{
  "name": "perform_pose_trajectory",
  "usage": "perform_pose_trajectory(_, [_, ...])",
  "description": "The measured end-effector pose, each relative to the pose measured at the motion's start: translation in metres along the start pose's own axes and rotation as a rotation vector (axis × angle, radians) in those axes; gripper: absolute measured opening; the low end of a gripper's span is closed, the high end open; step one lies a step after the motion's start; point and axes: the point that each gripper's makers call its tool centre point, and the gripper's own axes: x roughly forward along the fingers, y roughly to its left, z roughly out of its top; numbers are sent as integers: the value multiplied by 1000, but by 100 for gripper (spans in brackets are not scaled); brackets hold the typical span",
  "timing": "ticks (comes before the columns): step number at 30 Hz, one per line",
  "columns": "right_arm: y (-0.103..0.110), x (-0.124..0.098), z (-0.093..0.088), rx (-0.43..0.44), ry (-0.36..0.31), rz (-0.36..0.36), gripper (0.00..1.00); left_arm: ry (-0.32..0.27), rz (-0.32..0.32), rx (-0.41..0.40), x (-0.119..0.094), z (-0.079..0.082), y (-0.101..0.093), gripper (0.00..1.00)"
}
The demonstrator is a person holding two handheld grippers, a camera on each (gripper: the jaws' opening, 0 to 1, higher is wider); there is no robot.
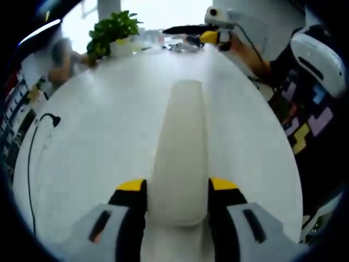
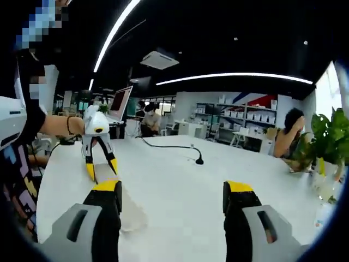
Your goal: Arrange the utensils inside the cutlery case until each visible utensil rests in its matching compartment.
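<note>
Two grippers work over the white table (image 1: 98, 136). In the left gripper view, the left gripper (image 1: 177, 199) points forward low over the tabletop, its jaws closed against the near end of the long pale cutlery case (image 1: 182, 142), which lies flat and stretches away. The right gripper (image 2: 172, 199) is held level above the table, jaws wide apart and empty, facing the left gripper across it.

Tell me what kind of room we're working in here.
Probably an open-plan office: a long white table, an open laptop, white shelving units along the back wall, and seated people working.
</note>
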Motion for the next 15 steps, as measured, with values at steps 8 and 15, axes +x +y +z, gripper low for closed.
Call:
perform_pose_trajectory(8, [-15,-39,11,-45,-57,-221,99,12,9,12,0,0,1,47])
perform_pose_trajectory(15, [-22,-67,11,-61,-116,-336,99,18,2,1,-1,-1,2,47])
